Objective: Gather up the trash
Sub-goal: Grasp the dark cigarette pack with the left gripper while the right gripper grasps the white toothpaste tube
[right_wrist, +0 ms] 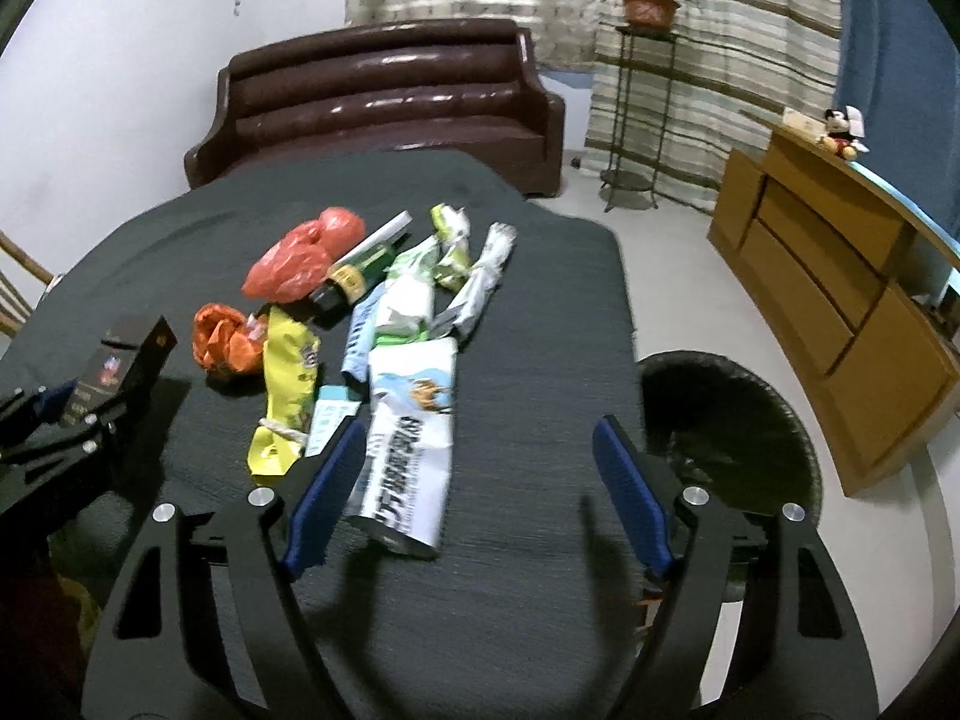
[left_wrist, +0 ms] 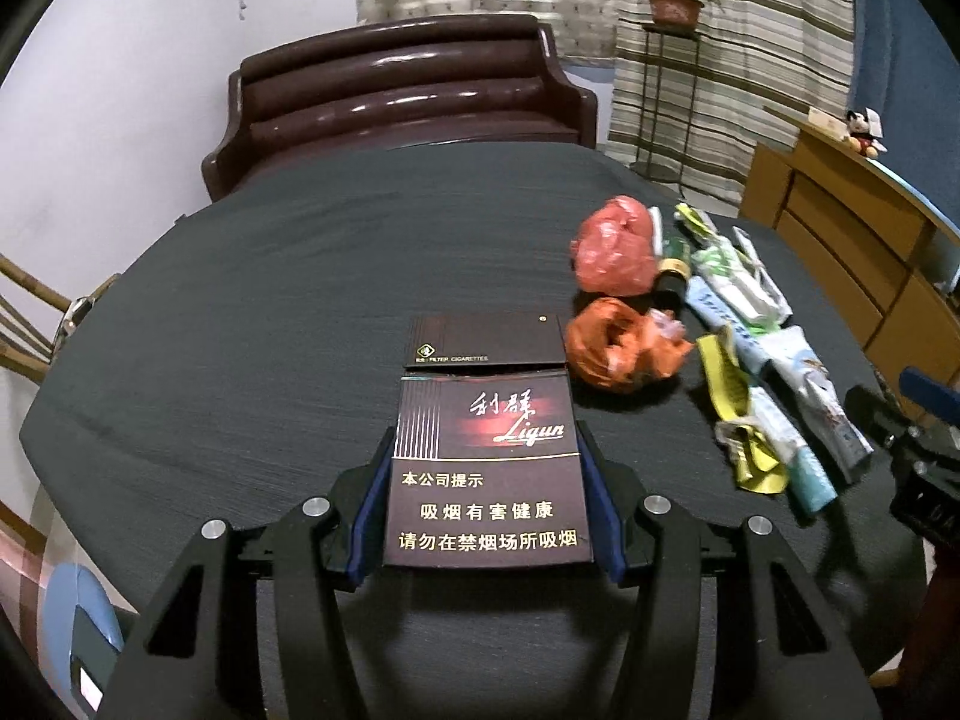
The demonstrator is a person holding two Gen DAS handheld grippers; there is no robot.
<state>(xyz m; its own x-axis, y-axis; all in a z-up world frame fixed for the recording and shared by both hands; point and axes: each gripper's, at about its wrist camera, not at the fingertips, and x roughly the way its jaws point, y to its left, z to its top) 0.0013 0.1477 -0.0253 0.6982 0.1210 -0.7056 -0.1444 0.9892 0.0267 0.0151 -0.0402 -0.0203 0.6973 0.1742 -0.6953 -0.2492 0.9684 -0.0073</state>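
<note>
My left gripper (left_wrist: 485, 450) is shut on a dark red cigarette pack (left_wrist: 486, 480), whose flip lid (left_wrist: 486, 339) hangs open at the far end. The pack (right_wrist: 129, 360) also shows at the left of the right wrist view, held above the cloth. My right gripper (right_wrist: 480, 429) stands open over the table, nothing between its pads. A white snack packet (right_wrist: 408, 444) lies just inside its left finger (right_wrist: 324, 492). Beyond it lie a yellow packet (right_wrist: 285, 384), an orange bag (right_wrist: 225, 339), a red bag (right_wrist: 300, 264), a dark bottle (right_wrist: 348, 282) and several crumpled wrappers (right_wrist: 480, 282).
The dark cloth-covered table (left_wrist: 270, 300) ends at the right, where a black bin (right_wrist: 732, 420) stands on the floor. A brown sofa (left_wrist: 408, 96) is behind the table. A wooden cabinet (right_wrist: 840, 300) and a plant stand (right_wrist: 642, 108) are at the right.
</note>
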